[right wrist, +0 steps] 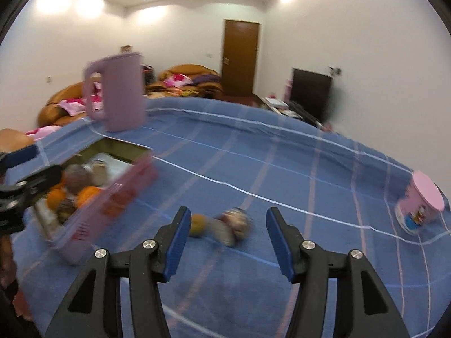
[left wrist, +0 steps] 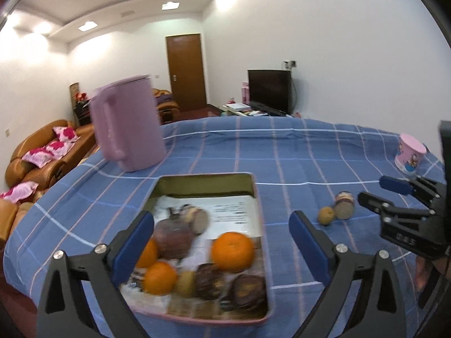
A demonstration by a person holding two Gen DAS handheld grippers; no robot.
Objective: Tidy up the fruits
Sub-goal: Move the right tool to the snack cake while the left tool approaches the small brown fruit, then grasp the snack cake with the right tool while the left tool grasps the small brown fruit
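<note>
A pink tray (left wrist: 258, 197) on the blue checked cloth holds oranges (left wrist: 232, 251), dark brownish fruits (left wrist: 248, 291) and a small yellow-green fruit (left wrist: 186, 283). My left gripper (left wrist: 221, 249) is open and hovers over the tray with nothing between its blue pads. A small yellow fruit (left wrist: 326, 215) and a brown cut-looking fruit (left wrist: 344, 205) lie on the cloth right of the tray. My right gripper (right wrist: 225, 242) is open and empty just short of that pair, the yellow fruit (right wrist: 198, 224) and the brown fruit (right wrist: 235, 225). The tray (right wrist: 112, 194) also shows in the right wrist view.
A tall purple pitcher (left wrist: 128, 124) stands behind the tray. A pink printed cup (left wrist: 410, 153) stands at the cloth's far right. Beyond the table are an orange sofa (left wrist: 42, 152), a door and a dark TV (left wrist: 269, 90).
</note>
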